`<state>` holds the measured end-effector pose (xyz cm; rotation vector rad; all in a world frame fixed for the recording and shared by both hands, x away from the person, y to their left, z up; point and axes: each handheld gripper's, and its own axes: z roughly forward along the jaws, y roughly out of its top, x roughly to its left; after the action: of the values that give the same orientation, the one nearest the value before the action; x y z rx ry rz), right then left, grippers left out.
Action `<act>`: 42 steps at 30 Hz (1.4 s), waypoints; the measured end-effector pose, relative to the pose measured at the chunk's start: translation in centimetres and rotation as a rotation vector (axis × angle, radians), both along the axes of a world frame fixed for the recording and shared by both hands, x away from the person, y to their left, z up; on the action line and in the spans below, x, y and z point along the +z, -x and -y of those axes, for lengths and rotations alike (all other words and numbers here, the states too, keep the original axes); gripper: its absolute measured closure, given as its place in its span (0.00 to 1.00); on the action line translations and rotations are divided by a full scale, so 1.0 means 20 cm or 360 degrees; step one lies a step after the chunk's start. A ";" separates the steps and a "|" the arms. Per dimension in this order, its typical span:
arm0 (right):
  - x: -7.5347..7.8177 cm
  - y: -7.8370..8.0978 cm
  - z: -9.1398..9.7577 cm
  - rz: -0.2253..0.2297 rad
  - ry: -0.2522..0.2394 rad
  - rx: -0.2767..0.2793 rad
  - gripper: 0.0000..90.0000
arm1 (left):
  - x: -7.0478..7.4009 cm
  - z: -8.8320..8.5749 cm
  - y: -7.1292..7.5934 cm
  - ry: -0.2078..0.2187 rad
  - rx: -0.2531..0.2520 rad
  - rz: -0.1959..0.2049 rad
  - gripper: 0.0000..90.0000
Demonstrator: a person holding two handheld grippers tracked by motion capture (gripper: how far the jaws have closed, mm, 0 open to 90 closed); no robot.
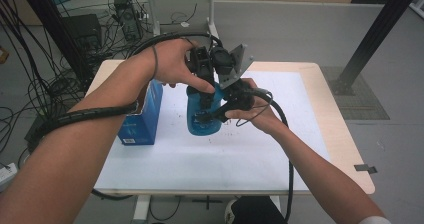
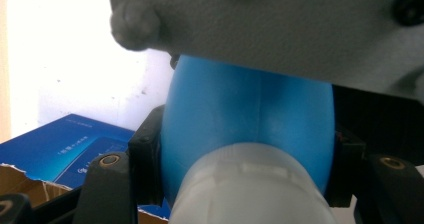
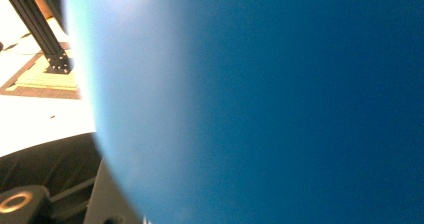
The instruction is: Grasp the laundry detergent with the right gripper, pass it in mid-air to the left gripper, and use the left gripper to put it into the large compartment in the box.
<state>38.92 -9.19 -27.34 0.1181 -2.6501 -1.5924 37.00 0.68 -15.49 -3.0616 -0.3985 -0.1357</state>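
A blue plastic bottle [image 1: 201, 120] with a white cap [image 2: 250, 189] is held just above the white sheet at the table's middle. My left gripper [image 1: 203, 84] comes down from above, and in its own view the black jaws press on both sides of the bottle [image 2: 245, 114] just past the cap. My right gripper [image 1: 221, 114] reaches in from the right and is shut on the bottle's body. The blue wall of the bottle [image 3: 260, 104] sits very close in the right gripper view. A grey three-cornered plate [image 1: 237, 63] stands above the bottle.
A blue cardboard box [image 1: 144, 115] stands on the table [image 1: 330, 109] left of the bottle, its torn flap near my left jaw [image 2: 30, 176]. A white sheet [image 1: 280, 134] with dark specks covers the tabletop. Cables and equipment lie on the floor at the back left.
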 end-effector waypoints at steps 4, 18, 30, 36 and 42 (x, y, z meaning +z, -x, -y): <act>0.00 0.00 0.00 0.0004 -0.0004 -0.0005 0.48 | 0.00 0.01 0.00 -0.0015 -0.0008 0.0007 0.42; 0.00 -0.01 0.00 -0.0002 -0.0032 -0.0010 0.47 | 0.01 0.01 0.00 -0.0010 -0.0006 0.0030 0.42; 0.00 -0.02 0.01 0.0009 -0.0034 -0.0015 0.47 | 0.01 0.01 -0.01 -0.0013 -0.0006 0.0027 0.42; 0.00 -0.02 0.01 -0.0004 -0.0038 -0.0016 0.47 | 0.01 0.01 -0.01 -0.0007 -0.0005 0.0030 0.42; 0.00 -0.02 0.01 -0.0004 -0.0041 -0.0014 0.46 | 0.01 0.00 -0.01 0.0004 0.0003 0.0027 0.42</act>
<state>39.29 -9.34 -27.33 0.1051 -2.6325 -1.6289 37.23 0.63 -15.20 -3.0646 -0.4023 -0.1611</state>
